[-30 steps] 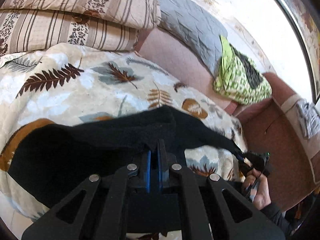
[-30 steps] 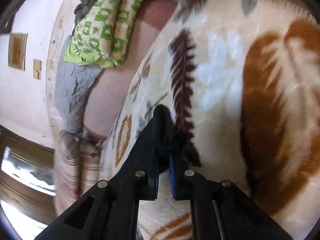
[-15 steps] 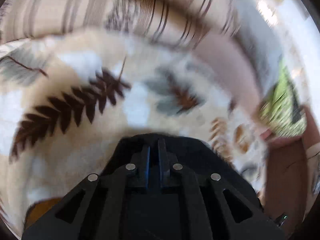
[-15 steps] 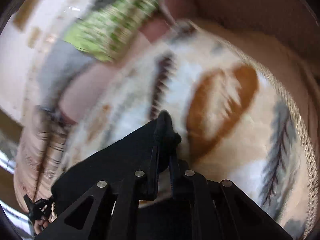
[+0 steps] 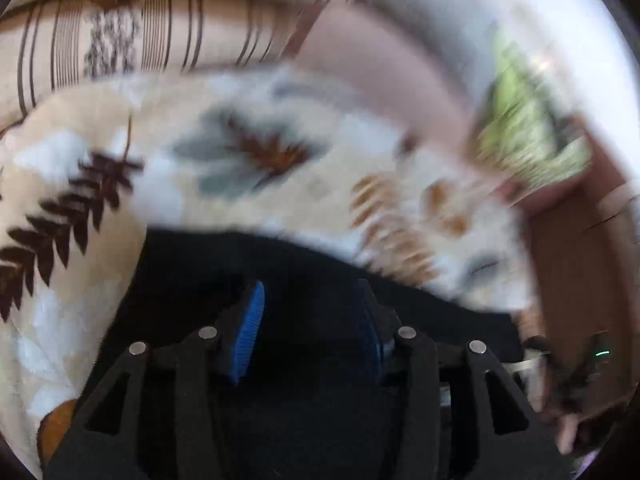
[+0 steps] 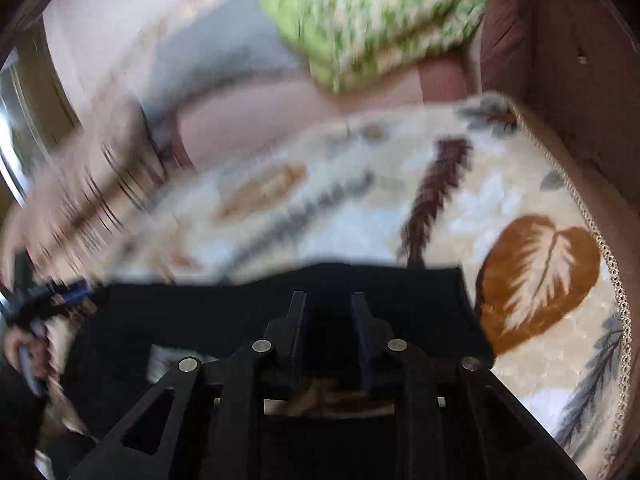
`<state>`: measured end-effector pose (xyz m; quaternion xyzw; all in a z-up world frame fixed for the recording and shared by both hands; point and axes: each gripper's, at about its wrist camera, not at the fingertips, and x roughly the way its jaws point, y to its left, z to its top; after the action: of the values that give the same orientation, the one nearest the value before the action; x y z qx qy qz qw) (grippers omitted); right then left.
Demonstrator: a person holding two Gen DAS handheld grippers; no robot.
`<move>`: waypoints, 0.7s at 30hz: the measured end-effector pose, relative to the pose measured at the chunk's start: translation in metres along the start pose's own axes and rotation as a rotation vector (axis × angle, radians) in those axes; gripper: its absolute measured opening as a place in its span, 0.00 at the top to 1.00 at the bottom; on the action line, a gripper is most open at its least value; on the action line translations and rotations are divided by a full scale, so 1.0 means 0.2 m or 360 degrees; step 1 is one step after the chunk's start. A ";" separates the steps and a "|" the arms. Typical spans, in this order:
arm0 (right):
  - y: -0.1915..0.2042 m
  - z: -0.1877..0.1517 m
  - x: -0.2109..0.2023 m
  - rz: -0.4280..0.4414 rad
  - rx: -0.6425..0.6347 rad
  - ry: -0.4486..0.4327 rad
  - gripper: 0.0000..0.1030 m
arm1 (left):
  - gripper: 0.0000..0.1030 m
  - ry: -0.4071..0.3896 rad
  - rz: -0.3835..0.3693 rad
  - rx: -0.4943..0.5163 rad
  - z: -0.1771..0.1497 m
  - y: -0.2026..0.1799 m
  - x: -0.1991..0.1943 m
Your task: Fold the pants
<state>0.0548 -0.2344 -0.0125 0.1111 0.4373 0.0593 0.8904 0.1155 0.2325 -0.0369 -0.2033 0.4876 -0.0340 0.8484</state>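
Both views are smeared by motion, so the striped beige pillows [image 5: 160, 32], the green-and-white patterned bundle [image 6: 380, 28] and the grey quilted cushion [image 6: 212, 56] at the back show only as streaks, and the near part of the black fabric pants [image 5: 320, 280] is hidden behind the gripper bodies. The pants lie flat on the cream fleece blanket with brown and grey leaf prints [image 5: 280, 184], directly under both tools. The left gripper [image 5: 310, 312] has just been opening; its blue ribbed pads [image 5: 250, 328] stand apart over the dark cloth, with nothing visibly pinched. The right gripper [image 6: 328, 312] has also been opening, its jaws a little apart above the pants' far edge; whether cloth sits between them cannot be told.
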 end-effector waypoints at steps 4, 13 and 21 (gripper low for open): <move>-0.07 -0.04 0.15 -0.0134 0.0068 0.0196 0.83 | 0.64 0.0030 0.0240 0.0094 0.00 -0.02 0.14; -0.05 -0.05 0.18 -0.0232 -0.0023 0.0171 0.79 | 0.53 -0.0112 0.0562 0.0314 -0.06 -0.13 0.17; -0.02 -0.07 0.18 -0.0265 -0.0063 0.0123 0.78 | 0.52 -0.0203 0.0591 0.0337 -0.10 -0.15 0.18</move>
<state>0.0657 -0.2289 -0.0480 0.0545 0.4778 -0.0021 0.8768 0.1228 0.1901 -0.0639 -0.0214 0.4559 0.0848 0.8857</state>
